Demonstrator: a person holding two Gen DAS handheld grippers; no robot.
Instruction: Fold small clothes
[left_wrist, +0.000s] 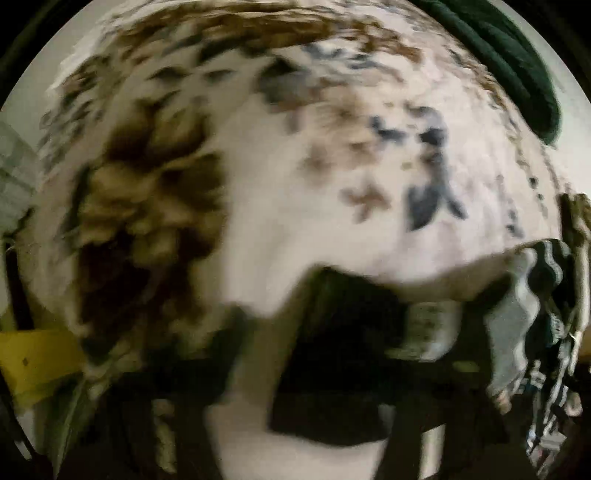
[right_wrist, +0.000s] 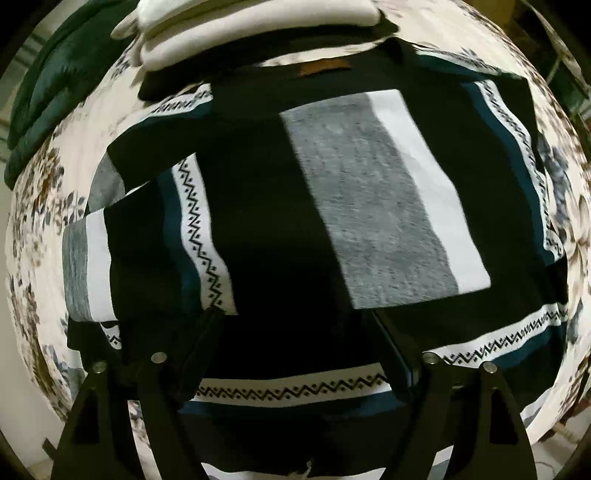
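Observation:
A black sweater (right_wrist: 266, 206) with grey and white panels and zigzag bands lies spread on the floral sheet (right_wrist: 37, 206) in the right wrist view. Its left sleeve is folded over the body. My right gripper (right_wrist: 295, 325) is open just above the sweater's lower part, fingers (right_wrist: 207, 332) apart over black fabric. The left wrist view is blurred. The left gripper's dark fingers (left_wrist: 332, 369) show at the bottom with dark cloth between them. An edge of the sweater (left_wrist: 532, 317) hangs at the right.
A stack of folded white clothes (right_wrist: 258, 22) lies at the far edge of the sheet. A dark green garment (right_wrist: 55, 85) lies at the far left, also seen in the left wrist view (left_wrist: 509, 62). A yellow object (left_wrist: 37, 358) sits at the left.

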